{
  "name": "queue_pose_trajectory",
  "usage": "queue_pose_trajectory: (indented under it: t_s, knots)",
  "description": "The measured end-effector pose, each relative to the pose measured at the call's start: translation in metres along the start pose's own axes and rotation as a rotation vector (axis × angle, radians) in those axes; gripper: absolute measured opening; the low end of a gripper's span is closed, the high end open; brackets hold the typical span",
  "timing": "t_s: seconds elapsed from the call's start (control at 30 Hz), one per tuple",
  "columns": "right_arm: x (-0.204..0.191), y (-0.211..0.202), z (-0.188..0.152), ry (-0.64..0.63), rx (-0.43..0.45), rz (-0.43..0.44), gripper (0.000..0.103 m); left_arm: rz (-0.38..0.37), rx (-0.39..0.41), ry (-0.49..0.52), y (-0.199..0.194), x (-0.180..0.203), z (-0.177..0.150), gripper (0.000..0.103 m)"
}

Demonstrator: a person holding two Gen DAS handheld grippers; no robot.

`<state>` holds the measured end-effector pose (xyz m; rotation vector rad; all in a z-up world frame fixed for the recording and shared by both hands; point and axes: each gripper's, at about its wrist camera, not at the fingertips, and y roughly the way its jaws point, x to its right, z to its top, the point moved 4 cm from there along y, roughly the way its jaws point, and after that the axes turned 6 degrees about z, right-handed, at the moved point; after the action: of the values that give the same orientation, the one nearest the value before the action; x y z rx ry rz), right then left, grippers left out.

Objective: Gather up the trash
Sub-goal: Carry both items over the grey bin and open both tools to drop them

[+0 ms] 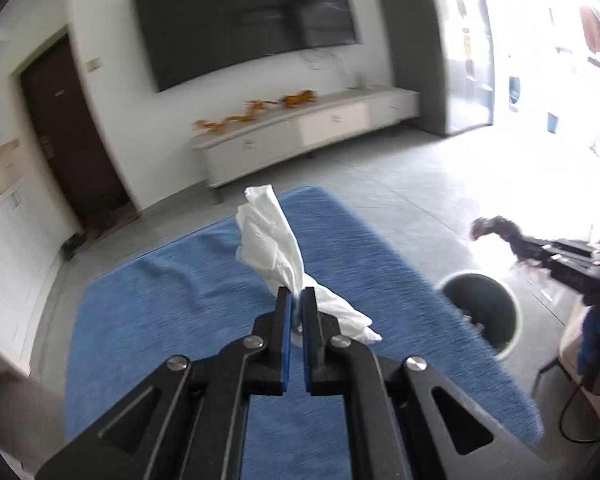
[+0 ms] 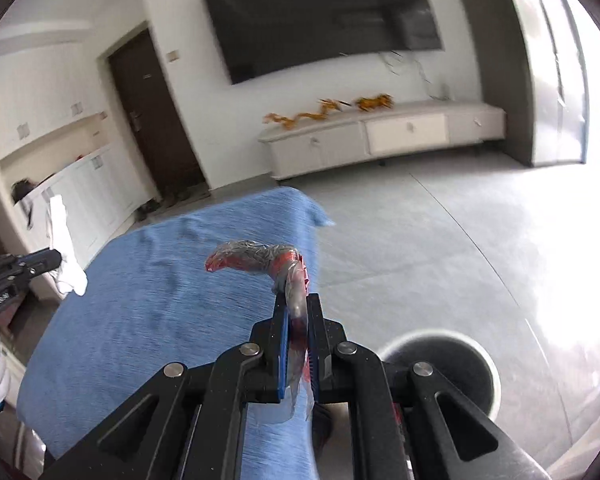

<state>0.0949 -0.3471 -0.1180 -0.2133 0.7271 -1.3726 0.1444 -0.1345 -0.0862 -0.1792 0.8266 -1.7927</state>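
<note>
My left gripper (image 1: 297,294) is shut on a crumpled white tissue (image 1: 272,240) and holds it above the blue cloth-covered table (image 1: 172,292). It also shows at the left of the right wrist view (image 2: 54,258) with the tissue (image 2: 66,252). My right gripper (image 2: 297,300) is shut on a red and clear plastic wrapper (image 2: 256,258), held above the table's right side (image 2: 140,280). In the left wrist view the right gripper (image 1: 516,246) holds the wrapper (image 1: 486,226) above a round trash bin (image 1: 488,308). The bin (image 2: 448,364) stands on the floor beside the table.
A wall TV (image 2: 324,16) hangs over a long white cabinet (image 2: 380,136) with orange figurines (image 2: 328,112). A dark door (image 2: 152,112) is at the left. Grey tiled floor (image 2: 440,240) lies beyond the table. A chair and cable (image 1: 572,384) stand at the right.
</note>
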Motion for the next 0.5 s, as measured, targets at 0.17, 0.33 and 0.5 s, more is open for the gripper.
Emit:
queue_pose_trajectory:
  t_s: [0.17, 0.33, 0.5]
  knots:
    - [0.060, 0.007, -0.026, 0.103, -0.051, -0.085, 0.008, -0.155, -0.036, 0.112, 0.035, 0.084, 0.025, 0.004]
    - [0.121, 0.027, -0.056, 0.215, -0.129, -0.151, 0.008, -0.313, -0.126, 0.185, 0.081, 0.165, 0.041, 0.005]
    - [0.164, 0.047, -0.084, 0.312, -0.192, -0.185, 0.008, -0.411, -0.235, 0.224, 0.124, 0.228, 0.039, 0.005]
